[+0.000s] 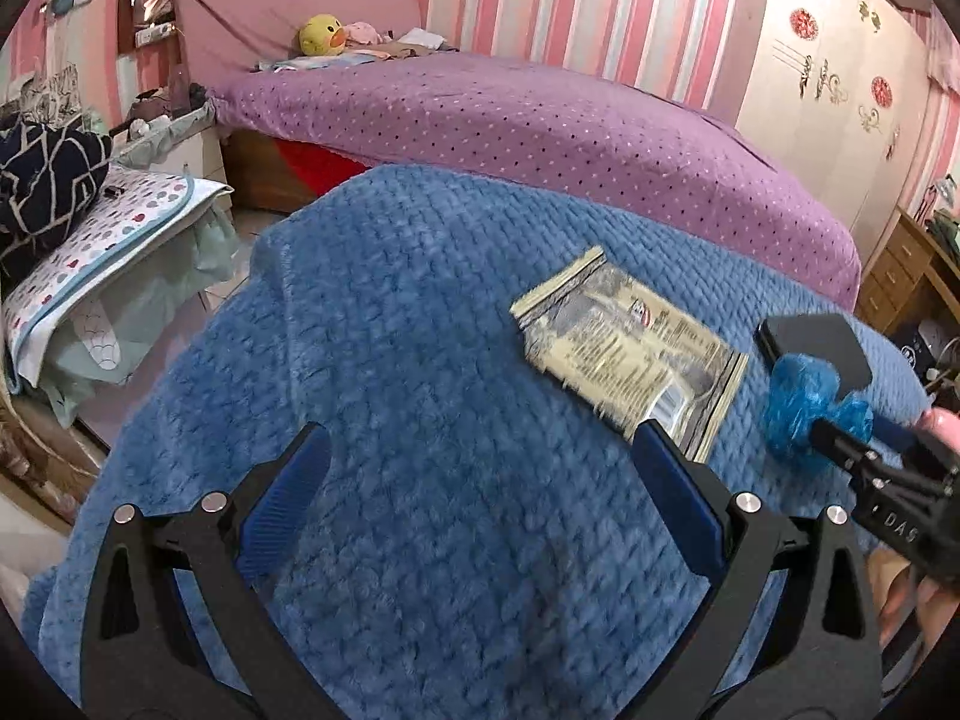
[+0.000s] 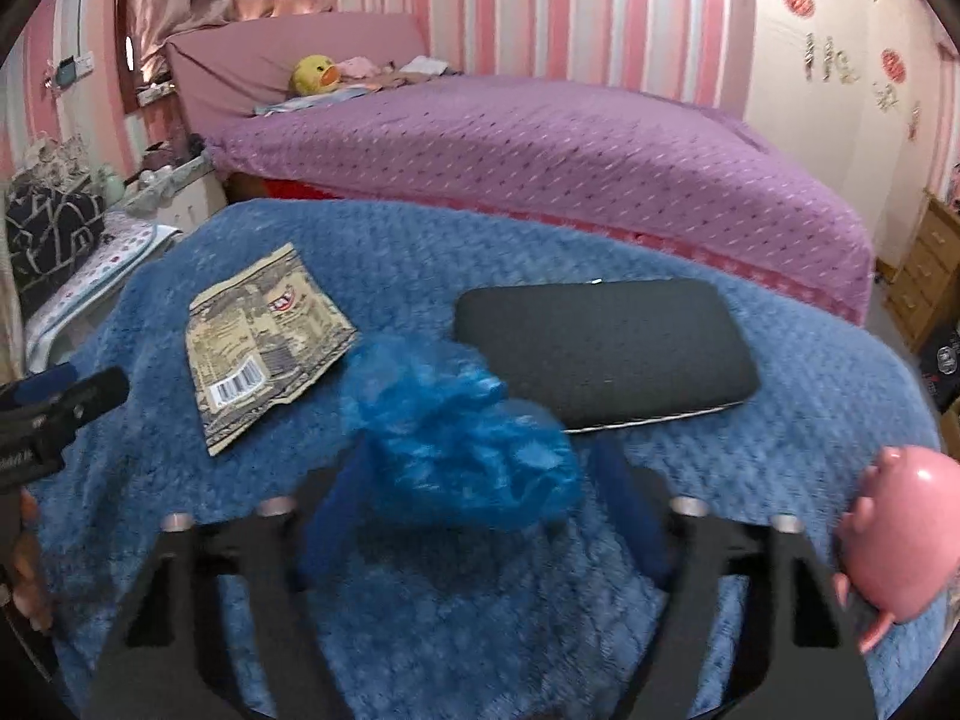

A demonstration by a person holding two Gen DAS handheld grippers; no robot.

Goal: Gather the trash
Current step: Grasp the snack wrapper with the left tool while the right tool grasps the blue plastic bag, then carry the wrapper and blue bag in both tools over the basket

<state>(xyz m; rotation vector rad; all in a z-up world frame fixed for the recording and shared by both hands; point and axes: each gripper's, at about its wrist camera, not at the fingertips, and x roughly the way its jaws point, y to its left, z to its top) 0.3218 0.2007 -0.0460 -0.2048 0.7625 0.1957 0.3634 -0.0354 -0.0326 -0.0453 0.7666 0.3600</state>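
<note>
Blue fleece blanket (image 2: 780,480) over tabletop, bed beyond. Right gripper (image 2: 474,480) part-closed around crumpled blue plastic (image 2: 462,438); firm grip unconfirmed. Left gripper (image 1: 480,462) wide open, empty. Next: snack wrapper (image 1: 630,348) at 1 o'clock.

On the blue blanket (image 2: 780,510) lie one flattened snack wrapper (image 2: 264,348), one crumpled blue plastic bag (image 2: 462,450), one dark flat case (image 2: 600,348) and one pink pig figure (image 2: 900,534). Two grippers are in view, the left gripper (image 1: 480,450) and the right gripper (image 2: 480,480). One bed (image 2: 540,144) stands behind, carrying one yellow duck plush (image 2: 315,75).
</note>
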